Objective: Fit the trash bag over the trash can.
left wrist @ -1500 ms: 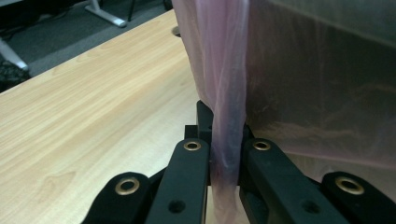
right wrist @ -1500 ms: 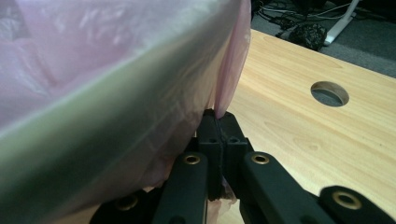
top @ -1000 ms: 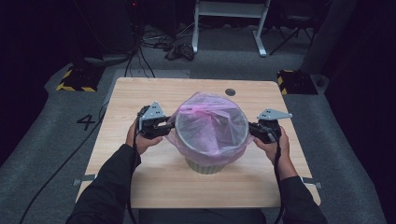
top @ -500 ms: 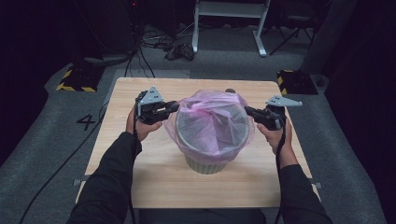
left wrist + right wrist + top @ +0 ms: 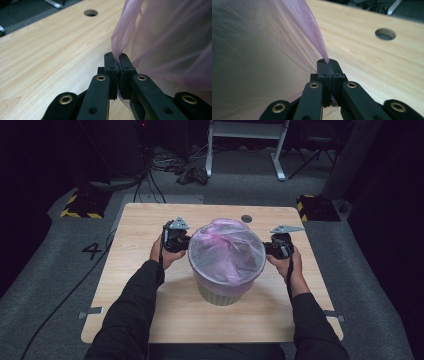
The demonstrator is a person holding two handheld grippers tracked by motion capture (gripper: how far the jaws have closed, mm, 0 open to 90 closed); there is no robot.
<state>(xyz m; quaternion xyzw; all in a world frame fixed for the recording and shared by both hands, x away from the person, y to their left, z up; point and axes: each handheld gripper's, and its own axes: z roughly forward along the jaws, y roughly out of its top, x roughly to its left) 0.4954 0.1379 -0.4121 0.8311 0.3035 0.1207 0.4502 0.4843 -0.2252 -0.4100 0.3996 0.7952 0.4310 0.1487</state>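
Both hands had come back toward the person and dropped lower beside the bin (image 5: pixel 226 292) since the earlier frames, dragging the bag's (image 5: pixel 227 251) edge down with them. The left gripper (image 5: pixel 118 61), whose jaws had just been closing, was clenched on a fold of the pink film, the plastic pinched flat between its pads. The right gripper (image 5: pixel 328 65) was likewise clamped on a thin pleat of the bag at the opposite side.

Held at two facing points, the film was stretched wide and taut, seemingly so the mouth could be pulled over the rim and down the wall. The bag sat draped over the bin's top, bulging upward at the far side, with the bin standing near the middle of the table (image 5: pixel 150 245), between the two hands.
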